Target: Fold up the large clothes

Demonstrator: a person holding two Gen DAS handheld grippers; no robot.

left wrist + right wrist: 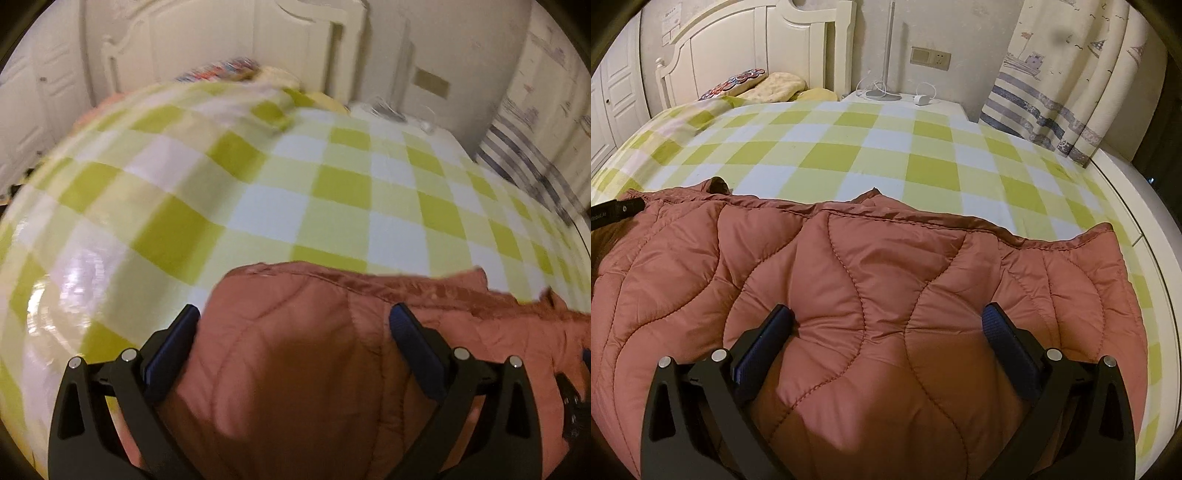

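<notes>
jacket spread on the checked bed

i see the green checked bedsheet (871,147) filling the frame's middle, with the rust quilted jacket (871,280) across the lower half. my right gripper (888,323) and left gripper (295,321) both hang released above its padding, fingers wide apart.

quilted satiny jacket (871,280), matt cotton bedsheet (849,155)

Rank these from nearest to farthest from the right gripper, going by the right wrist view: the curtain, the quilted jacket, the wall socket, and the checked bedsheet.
From the right gripper:
1. Quilted jacket, directly between and under the fingers.
2. Checked bedsheet, beyond the jacket's far edge.
3. Curtain, far right, past the bed's corner.
4. Wall socket, on the back wall, above the nightstand.
</notes>
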